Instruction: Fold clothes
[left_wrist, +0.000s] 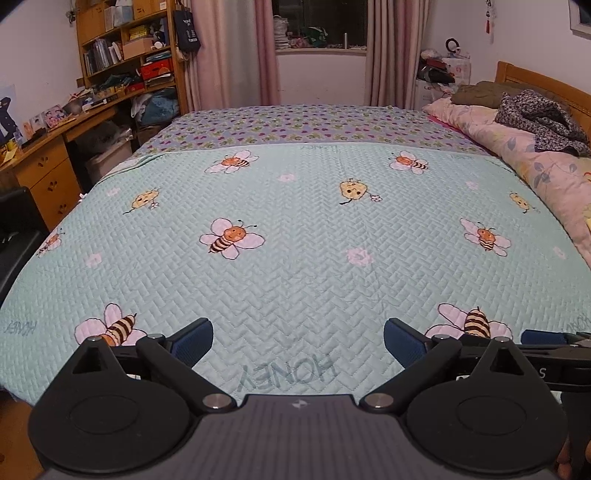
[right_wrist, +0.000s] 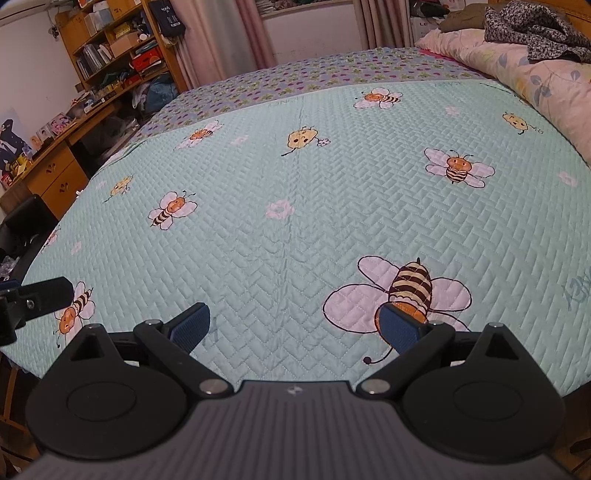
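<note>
Bare quilt (left_wrist: 295, 240), both tools (left_wrist: 298, 343) (right_wrist: 295, 326) agape

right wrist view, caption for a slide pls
Open right gripper above the bee-print quilt; speckled garment heaped at the far right.

Counts: two tools, left tool (left_wrist: 298, 341) and right tool (right_wrist: 295, 326), each with two blue-padded fingers spread wide, nothing between them. One bed (left_wrist: 295, 273) carrying one mint bee quilt (left_wrist: 314, 229) and one floral sheet (left_wrist: 295, 125) beyond it. One pink duvet (left_wrist: 517, 147) along the head end. Two garments piled there: one speckled grey garment (left_wrist: 535, 118), one brown garment (left_wrist: 480, 92). One bookshelf (left_wrist: 125, 48), one tabletop (left_wrist: 55, 129).
</note>
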